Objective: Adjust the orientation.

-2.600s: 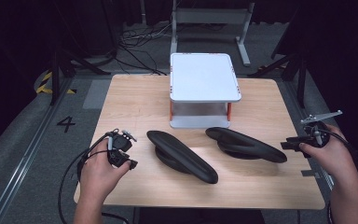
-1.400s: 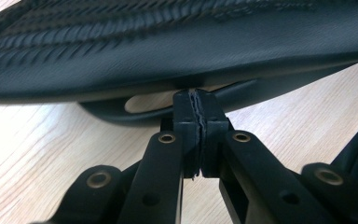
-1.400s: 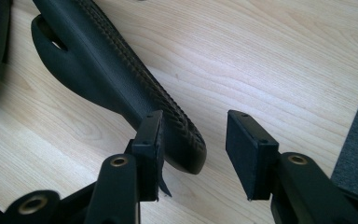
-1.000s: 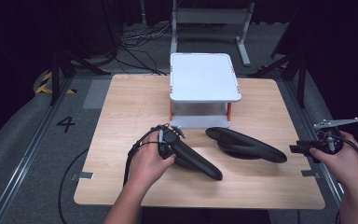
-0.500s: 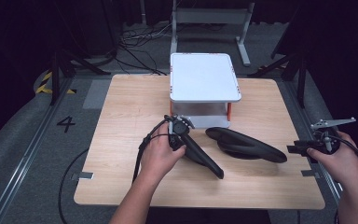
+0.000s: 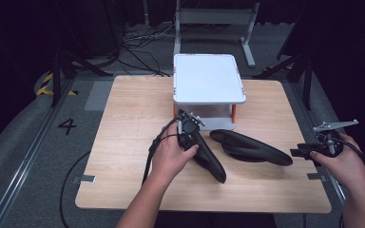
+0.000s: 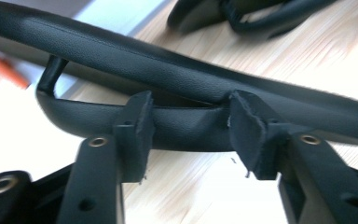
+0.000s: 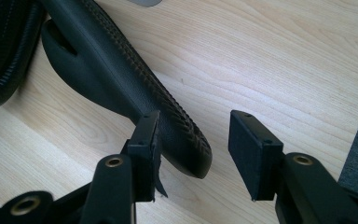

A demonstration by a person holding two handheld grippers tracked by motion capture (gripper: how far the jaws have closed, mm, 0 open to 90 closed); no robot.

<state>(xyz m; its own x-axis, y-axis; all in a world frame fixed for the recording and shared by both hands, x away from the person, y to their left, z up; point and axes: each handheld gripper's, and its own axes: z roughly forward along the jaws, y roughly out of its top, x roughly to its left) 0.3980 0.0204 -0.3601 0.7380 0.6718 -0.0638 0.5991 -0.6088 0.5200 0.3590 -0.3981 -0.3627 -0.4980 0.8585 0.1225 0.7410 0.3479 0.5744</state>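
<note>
- Evidently the work is on two long black padded pieces, perhaps chair armrests; the left armrest (image 6: 208,159) lies near the middle of the surface (image 6: 123,123), running from just near the white two-tier stand (image 6: 208,78) toward the near edge.
- The right armrest (image 6: 249,147) lies flat just to the right of it, pointing right, with the two ends at the stand close together.
- Seemingly the left one is tilted onto its edge so its underside rail can be reached: the left gripper view shows the padded top above and a lower bar (image 7: 186,128) running between the pads.
- The left tongs (image 6: 190,137) stand about half open, one pad on each side of that bar; they straddle it, and I cannot tell whether the pads touch it, so nothing is gripped yet.
- The right tongs (image 6: 302,153) wait at the right edge of the surface, aimed left at the right armrest's tip (image 8: 186,154).
- They are wide open and hold nothing; the tip sits just beside the left pad (image 8: 147,154), probably ready for a later pick.
</note>
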